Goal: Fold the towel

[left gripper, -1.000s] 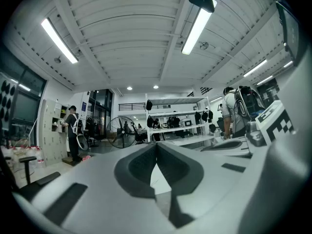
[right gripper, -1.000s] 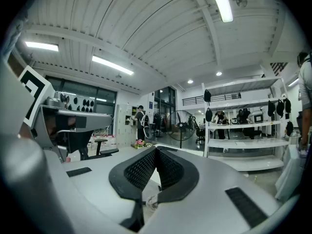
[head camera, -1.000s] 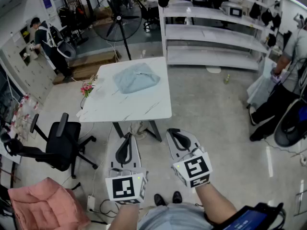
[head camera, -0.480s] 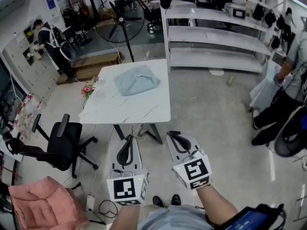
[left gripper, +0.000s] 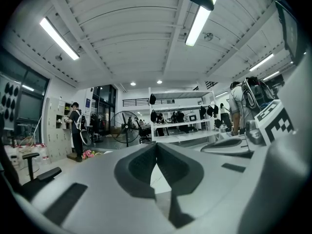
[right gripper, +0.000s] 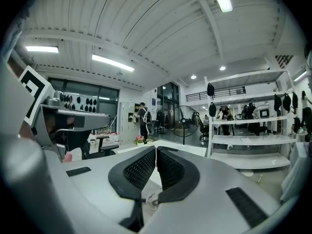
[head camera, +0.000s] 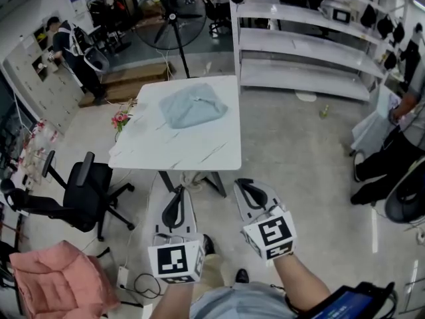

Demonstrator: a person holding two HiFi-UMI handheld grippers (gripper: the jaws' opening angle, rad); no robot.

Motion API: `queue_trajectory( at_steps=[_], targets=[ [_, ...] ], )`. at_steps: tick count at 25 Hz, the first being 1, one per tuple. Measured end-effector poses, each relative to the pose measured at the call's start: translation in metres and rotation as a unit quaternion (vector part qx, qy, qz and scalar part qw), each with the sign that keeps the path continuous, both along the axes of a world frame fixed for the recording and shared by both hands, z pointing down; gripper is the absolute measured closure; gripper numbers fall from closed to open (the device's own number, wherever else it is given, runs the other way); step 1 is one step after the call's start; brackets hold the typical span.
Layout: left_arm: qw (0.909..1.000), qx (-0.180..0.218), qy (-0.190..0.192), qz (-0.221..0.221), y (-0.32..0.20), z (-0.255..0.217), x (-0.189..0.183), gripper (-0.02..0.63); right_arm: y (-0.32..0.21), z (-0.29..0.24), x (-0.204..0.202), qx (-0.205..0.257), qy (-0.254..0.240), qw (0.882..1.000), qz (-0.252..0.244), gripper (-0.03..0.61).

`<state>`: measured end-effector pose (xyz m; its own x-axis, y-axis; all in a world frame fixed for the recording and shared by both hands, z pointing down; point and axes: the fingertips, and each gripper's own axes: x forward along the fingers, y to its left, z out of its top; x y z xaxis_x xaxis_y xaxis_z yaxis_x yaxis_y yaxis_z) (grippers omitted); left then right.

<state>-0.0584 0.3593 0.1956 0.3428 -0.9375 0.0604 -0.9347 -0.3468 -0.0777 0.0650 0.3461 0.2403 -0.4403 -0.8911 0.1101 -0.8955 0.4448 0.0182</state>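
We're standing short of the table (head camera: 199, 157), with both forearms coming in from the bottom of the head view. We're holding the left gripper (head camera: 177, 191) and the right gripper (head camera: 243, 183) side by side over the floor, roughly level. Both are pointing at the table's near edge and neither is touching it. The marker cubes are facing up toward the head camera.

The left gripper (left gripper: 156, 146) is sitting clenched, pads meeting with nothing between them. The right gripper (right gripper: 155, 151) is sitting the same way, ribbed pads pressed together and empty.

The towel (head camera: 192, 105), light blue and crumpled, is lying on the far half of the white tabletop, well apart from both grippers.

An office chair (head camera: 86, 198) is standing to the table's left, and a fan (head camera: 171, 18) and shelving (head camera: 305, 45) are standing beyond it.
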Motion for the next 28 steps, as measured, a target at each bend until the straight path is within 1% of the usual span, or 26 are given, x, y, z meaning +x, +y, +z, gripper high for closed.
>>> queue_trajectory(
  at_steps=[3, 7, 13, 18, 20, 23, 28],
  targets=[
    [1.0000, 0.006, 0.007, -0.002, -0.023, 0.003, -0.012, 0.606, -0.021, 0.008, -0.010, -0.009, 0.002, 1.000, 0.001, 0.559],
    [0.9998, -0.009, 0.015, -0.005, -0.067, 0.023, -0.025, 0.606, -0.063, 0.025, -0.019, -0.015, 0.007, 1.000, 0.002, 0.560],
    [0.9988, -0.045, 0.020, 0.005, -0.155, 0.058, -0.054, 0.606, -0.147, 0.054, -0.037, -0.040, 0.019, 0.999, 0.020, 0.560],
    [0.9978, -0.054, 0.025, 0.028, -0.231, 0.058, -0.076, 0.606, -0.220, 0.056, -0.055, -0.059, 0.028, 0.997, 0.041, 0.560],
    [0.9977, -0.056, 0.024, 0.031, -0.261, 0.057, -0.086, 0.606, -0.251, 0.052, -0.059, -0.056, 0.035, 0.997, 0.049, 0.560],
    [0.9979, -0.044, 0.025, 0.039, -0.305, 0.045, -0.096, 0.606, -0.295, 0.037, -0.063, -0.031, 0.036, 0.997, 0.063, 0.560],
    [0.9982, -0.002, 0.026, 0.053, -0.354, 0.003, -0.100, 0.606, -0.345, 0.001, -0.063, 0.004, 0.037, 0.996, 0.083, 0.560]
  ],
)
